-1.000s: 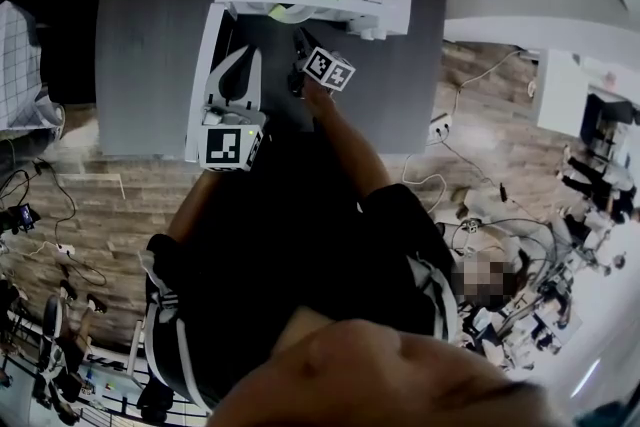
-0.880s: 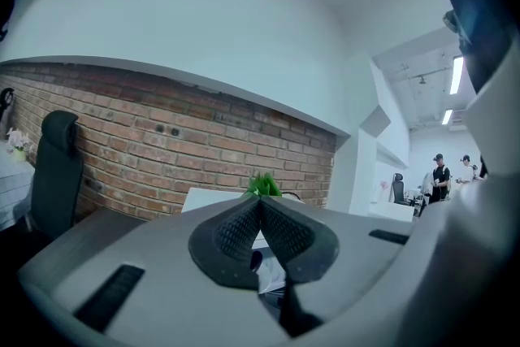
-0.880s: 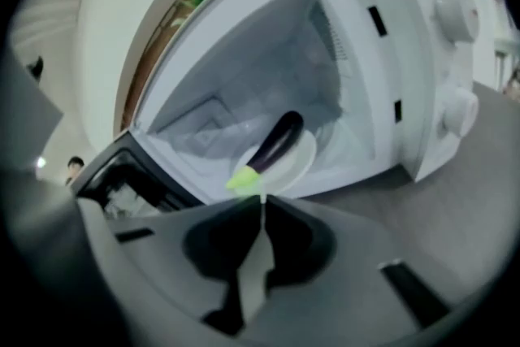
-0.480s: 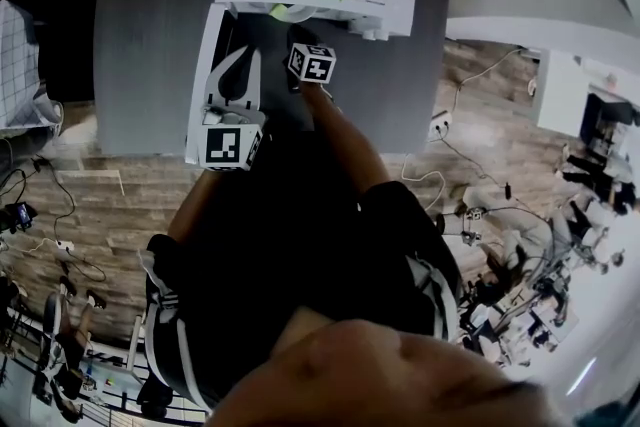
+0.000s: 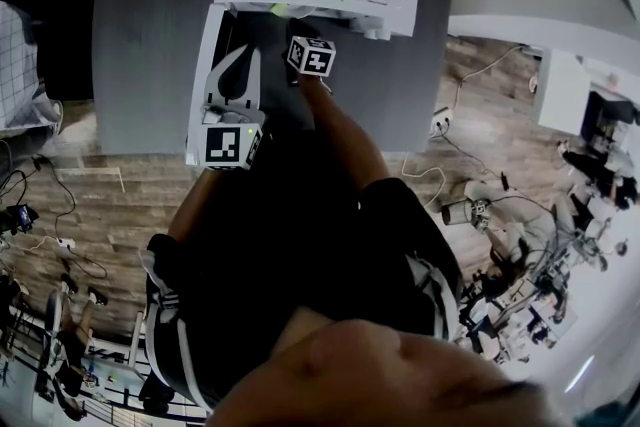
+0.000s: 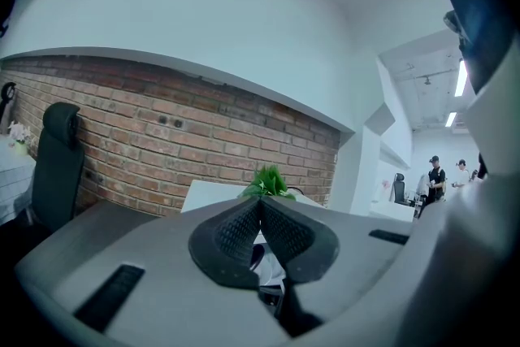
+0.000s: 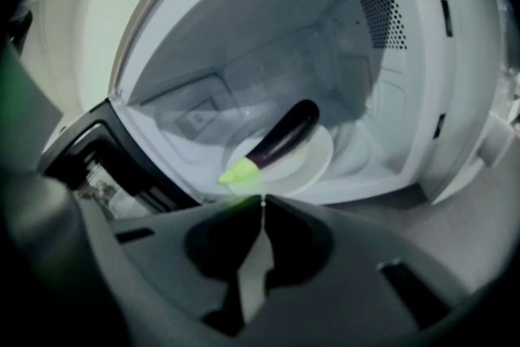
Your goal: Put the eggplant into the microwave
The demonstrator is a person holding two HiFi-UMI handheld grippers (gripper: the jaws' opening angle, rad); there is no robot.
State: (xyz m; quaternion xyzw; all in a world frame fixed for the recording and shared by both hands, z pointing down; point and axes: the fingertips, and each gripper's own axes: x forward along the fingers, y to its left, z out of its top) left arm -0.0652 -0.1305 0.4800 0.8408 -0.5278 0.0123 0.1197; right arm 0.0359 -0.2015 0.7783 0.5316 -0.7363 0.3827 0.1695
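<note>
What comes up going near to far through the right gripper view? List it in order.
right gripper (its jaws have just been closing, nothing between them) → eggplant, green cap end nearest → back wall of the microwave

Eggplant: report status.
Left gripper jaws together, empty. Right gripper jaws just closed, nothing between. Dark purple eggplant lies on white round plate inside open white microwave. Nothing in the way.
</note>
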